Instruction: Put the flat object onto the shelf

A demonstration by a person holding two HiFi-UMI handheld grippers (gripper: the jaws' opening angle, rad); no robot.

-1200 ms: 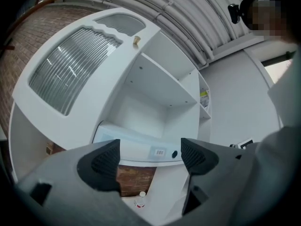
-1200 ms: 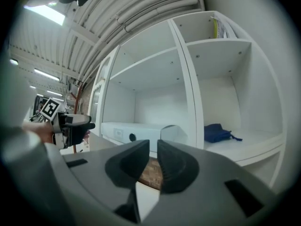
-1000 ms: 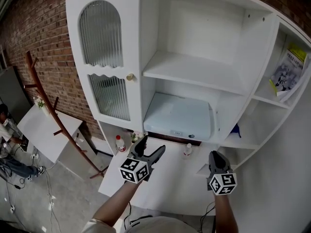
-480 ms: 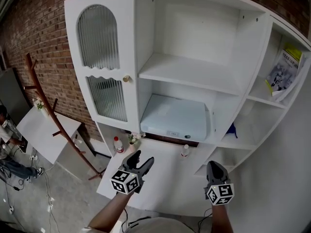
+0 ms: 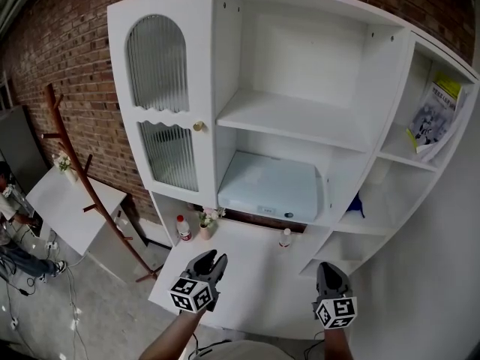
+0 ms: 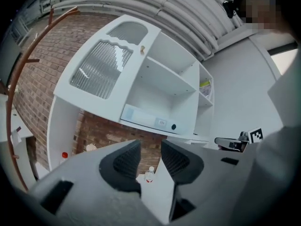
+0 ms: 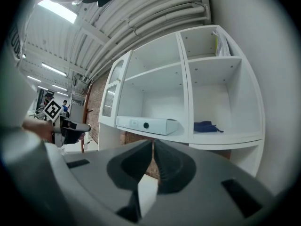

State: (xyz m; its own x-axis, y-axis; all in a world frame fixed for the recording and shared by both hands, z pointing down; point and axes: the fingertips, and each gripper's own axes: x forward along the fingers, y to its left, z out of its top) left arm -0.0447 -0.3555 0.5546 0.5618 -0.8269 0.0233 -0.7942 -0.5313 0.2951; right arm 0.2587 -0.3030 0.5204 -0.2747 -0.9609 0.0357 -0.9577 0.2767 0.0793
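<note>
The flat box (image 5: pixel 271 190) nearly spans its shelf (image 7: pixel 184 136) edge to edge. Empty fingers are closing: left gripper (image 5: pixel 211 258) narrow, right gripper (image 5: pixel 328 268) almost touching.

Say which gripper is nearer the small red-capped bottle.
Left. The left gripper hangs in front of the small red-capped bottle; the right gripper is far to its right. Both are closing their jaws, empty.

Person (image 5: pixel 6 205) cut off at L edge; booklet (image 5: pixel 433 118) print too small to read.
</note>
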